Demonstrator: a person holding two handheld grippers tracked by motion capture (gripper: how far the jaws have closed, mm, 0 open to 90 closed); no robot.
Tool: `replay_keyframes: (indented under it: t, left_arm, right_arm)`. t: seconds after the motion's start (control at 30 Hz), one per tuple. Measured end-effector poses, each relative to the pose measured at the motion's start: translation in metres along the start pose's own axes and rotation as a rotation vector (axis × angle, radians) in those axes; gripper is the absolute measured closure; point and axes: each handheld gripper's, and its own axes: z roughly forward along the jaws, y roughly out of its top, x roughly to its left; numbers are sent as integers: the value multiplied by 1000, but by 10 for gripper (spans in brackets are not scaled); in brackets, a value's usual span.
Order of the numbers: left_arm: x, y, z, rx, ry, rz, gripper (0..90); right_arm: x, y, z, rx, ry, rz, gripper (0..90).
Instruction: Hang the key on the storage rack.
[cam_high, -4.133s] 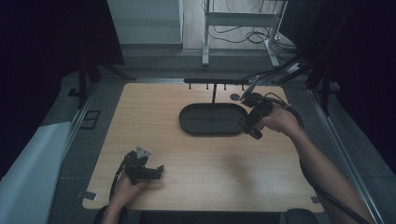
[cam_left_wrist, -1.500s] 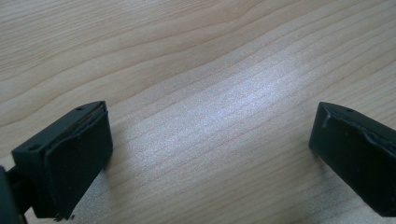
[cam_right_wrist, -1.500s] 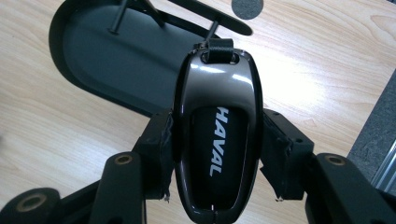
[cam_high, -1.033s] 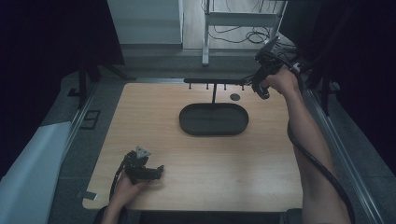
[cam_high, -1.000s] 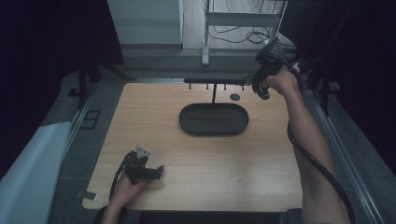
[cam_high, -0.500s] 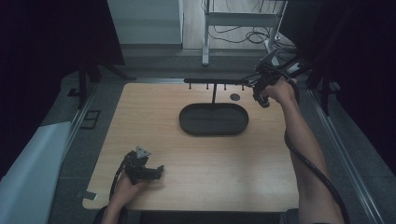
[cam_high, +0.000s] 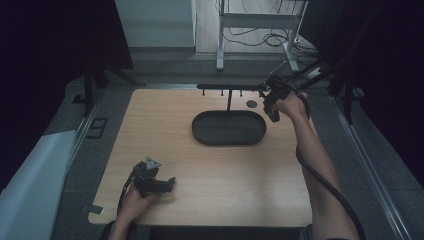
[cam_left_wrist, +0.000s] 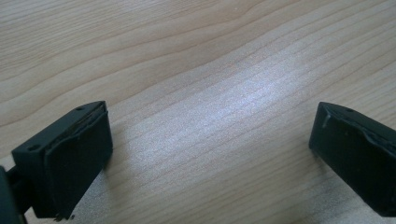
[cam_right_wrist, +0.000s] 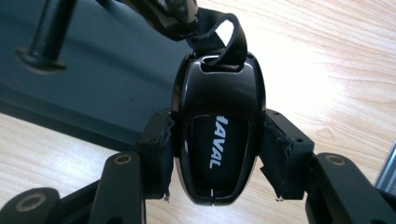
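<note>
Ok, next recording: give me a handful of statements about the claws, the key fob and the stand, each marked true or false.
1. The right claw is shut on a black key fob. True.
2. The fob carries white lettering and a black strap loop at its top. True.
3. The left claw grips a second key fob. False: its jaws stand open over bare wooden table, nothing between them.
4. The right claw is at the near left corner of the table. False: in the high view it is at the far right, beside the hook stand's bar.
5. The stand's dark oval base is piled with keys. False: nothing can be seen lying on it.
</note>
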Motion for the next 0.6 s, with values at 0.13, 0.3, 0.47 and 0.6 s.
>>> replay_keyframes:
  t: [0.13, 0.3, 0.47, 0.6]
  left_arm:
    - [0, 0, 0, 0, 0, 0, 0]
    - [0, 0, 0, 0, 0, -1, 0]
    - [0, 0, 0, -1, -1, -3, 0]
    - [0, 0, 0, -1, -1, -3, 0]
  right_arm:
    - [5, 1, 8, -11, -4, -11, 483]
    - [13, 1, 16, -28, 2, -15, 483]
    - [21, 2, 25, -44, 1, -37, 481]
    - [21, 3, 27, -45, -1, -38, 478]
